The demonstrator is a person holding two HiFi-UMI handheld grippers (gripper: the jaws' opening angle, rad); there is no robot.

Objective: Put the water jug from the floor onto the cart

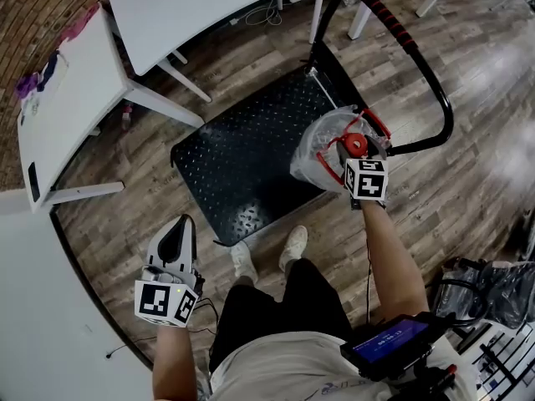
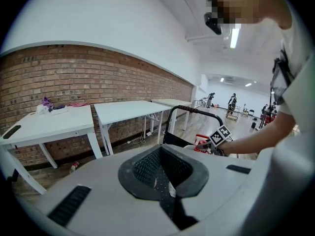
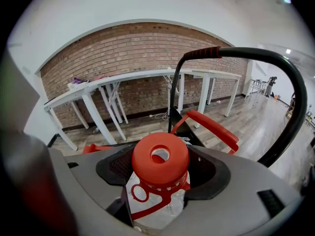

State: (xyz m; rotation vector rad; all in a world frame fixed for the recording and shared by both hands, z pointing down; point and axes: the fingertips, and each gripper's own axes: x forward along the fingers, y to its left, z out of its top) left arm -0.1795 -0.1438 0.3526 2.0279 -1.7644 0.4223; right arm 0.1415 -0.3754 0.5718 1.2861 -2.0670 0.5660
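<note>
The clear water jug (image 1: 313,153) with a red cap (image 1: 354,144) and a red carry handle (image 3: 211,127) hangs over the right side of the black cart deck (image 1: 251,157), beside the handle's base. My right gripper (image 1: 355,150) is shut on its neck, and the cap (image 3: 160,159) fills the space between the jaws. I cannot tell whether the jug's base touches the deck. My left gripper (image 1: 177,234) is held low at my left side, away from the cart. Its jaws (image 2: 162,181) are shut on nothing.
The cart's black push handle (image 1: 418,57) with a red grip arcs over the jug's far right. Two white tables (image 1: 75,98) (image 1: 192,7) stand against a brick wall beyond the cart. My shoes (image 1: 294,245) are at the deck's near edge. Bagged clutter (image 1: 493,291) lies at the right.
</note>
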